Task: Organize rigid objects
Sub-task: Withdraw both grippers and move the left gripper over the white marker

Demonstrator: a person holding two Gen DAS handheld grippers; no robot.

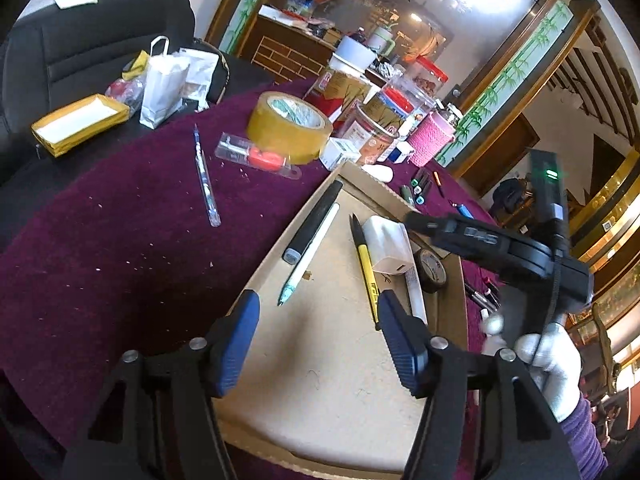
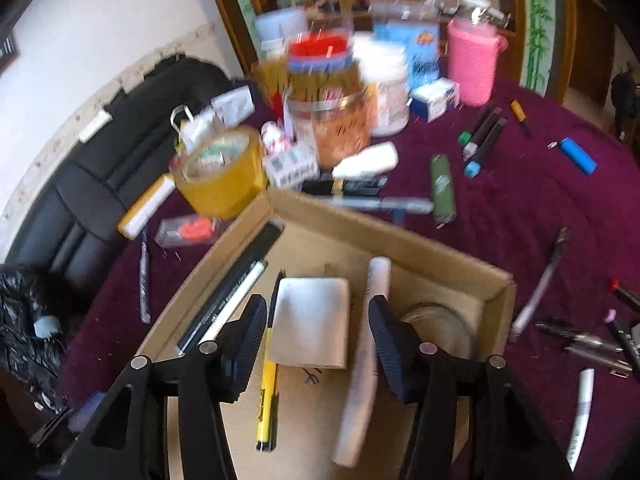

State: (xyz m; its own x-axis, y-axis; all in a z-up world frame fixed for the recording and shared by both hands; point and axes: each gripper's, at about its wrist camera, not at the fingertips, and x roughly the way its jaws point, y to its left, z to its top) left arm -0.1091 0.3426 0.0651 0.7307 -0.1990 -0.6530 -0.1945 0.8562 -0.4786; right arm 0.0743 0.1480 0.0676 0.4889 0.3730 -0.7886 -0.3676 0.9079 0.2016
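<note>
While the left gripper (image 1: pixel 316 332) and the right gripper (image 2: pixel 318 338) both hung wide apart and held nothing, the pens, yellow pen (image 2: pixel 267 392) and white block (image 2: pixel 310 322) lay in the box (image 2: pixel 400 236)

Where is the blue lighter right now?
The blue lighter lies on the purple tablecloth, outside the cardboard box, far right in the right wrist view.

Little here for you to read. The black device (image 1: pixel 486 236) at right of the left wrist view carries pale raised letters, not legible. The yellow pen (image 1: pixel 367 270) in the cardboard box (image 1: pixel 320 380) has black print, too blurred. Jar labels (image 2: pixel 344 120) in the upper frame are smeared.
</note>
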